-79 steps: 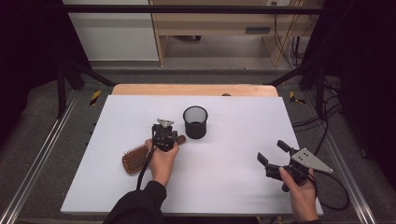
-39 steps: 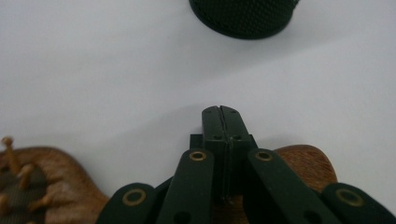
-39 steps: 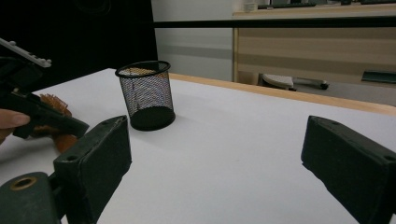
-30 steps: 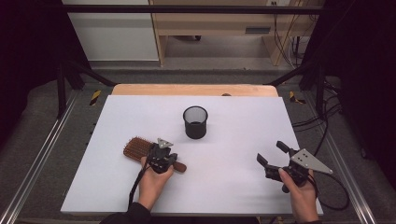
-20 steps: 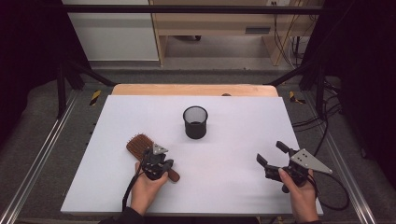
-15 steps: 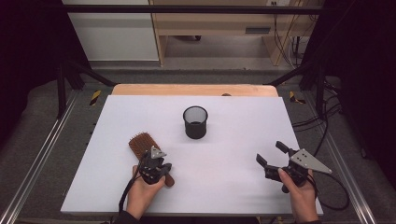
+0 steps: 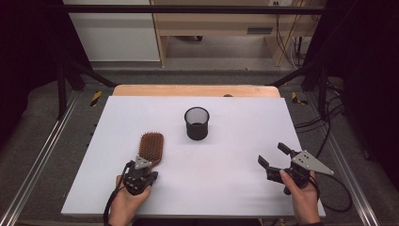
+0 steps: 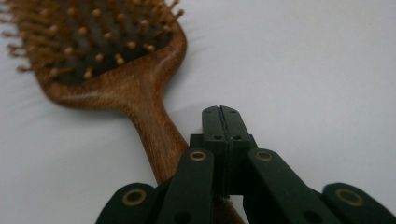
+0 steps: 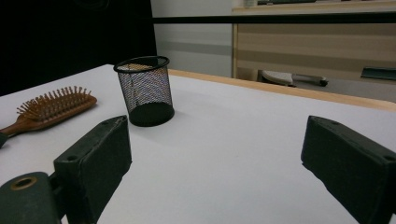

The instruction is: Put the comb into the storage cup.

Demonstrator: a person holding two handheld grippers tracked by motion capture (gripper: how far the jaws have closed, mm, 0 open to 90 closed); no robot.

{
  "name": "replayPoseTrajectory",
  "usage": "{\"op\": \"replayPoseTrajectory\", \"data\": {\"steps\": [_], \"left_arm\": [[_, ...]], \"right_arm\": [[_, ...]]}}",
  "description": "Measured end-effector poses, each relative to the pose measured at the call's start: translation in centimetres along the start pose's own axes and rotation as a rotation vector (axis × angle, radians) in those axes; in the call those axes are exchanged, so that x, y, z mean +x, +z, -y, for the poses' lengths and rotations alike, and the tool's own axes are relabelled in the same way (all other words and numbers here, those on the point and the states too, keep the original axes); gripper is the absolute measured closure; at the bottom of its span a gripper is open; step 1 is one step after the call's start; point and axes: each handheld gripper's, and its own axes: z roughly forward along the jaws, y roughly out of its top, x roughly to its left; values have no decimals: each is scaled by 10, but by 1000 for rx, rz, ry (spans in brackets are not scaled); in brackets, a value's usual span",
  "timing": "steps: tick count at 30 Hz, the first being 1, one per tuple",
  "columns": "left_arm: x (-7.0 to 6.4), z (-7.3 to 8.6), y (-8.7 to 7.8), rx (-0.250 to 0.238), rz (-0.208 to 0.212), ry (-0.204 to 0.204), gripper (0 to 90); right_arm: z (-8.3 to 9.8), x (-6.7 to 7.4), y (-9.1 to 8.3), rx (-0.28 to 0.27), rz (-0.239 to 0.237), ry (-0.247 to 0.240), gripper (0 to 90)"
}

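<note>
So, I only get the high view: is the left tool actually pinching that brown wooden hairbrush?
Observer: In the left gripper view the left tool's two black jaws are pressed flat together, nothing between their tips.
Operator: Then where is the handle?
Observer: The brown wooden hairbrush's handle runs under the tool; whether it is caught lower down I cannot tell.
Operator: And the black mesh cup, anything in it?
Observer: Seen side-on in the right gripper view, the black wire-mesh cup looks empty above a solid black base.
</note>
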Motion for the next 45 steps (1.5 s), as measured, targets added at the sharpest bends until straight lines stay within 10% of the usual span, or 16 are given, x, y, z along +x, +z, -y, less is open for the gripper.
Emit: {"op": "replayPoseTrajectory", "data": {"steps": [33,45], "left_arm": [[50,7,-12,16,-45,22,900],[51,-16,-49,-49,-58,131,846]], "right_arm": [[1,1,1,8,-7,0,86],[1,1,1,9,-6,-4,86]]}}
